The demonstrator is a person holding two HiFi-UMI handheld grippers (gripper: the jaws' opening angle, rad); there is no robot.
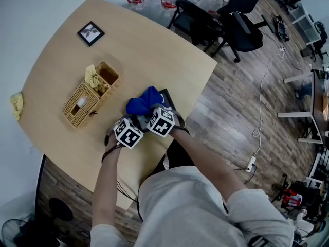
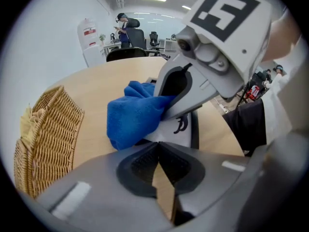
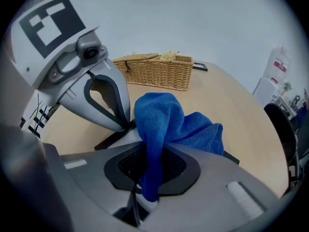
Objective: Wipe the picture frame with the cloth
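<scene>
My right gripper [image 3: 146, 170] clamps cloth [image 3: 166, 122] on picture frame [image 2: 170, 132]; left gripper [image 2: 157, 154] closed, empty. Wiping apparently under way, unfinished.

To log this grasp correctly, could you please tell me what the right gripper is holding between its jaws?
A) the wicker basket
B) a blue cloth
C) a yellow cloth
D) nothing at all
B: in the right gripper view, the right gripper has its jaws closed on a fold of the blue cloth, whose bulk lies on the picture frame.
</scene>
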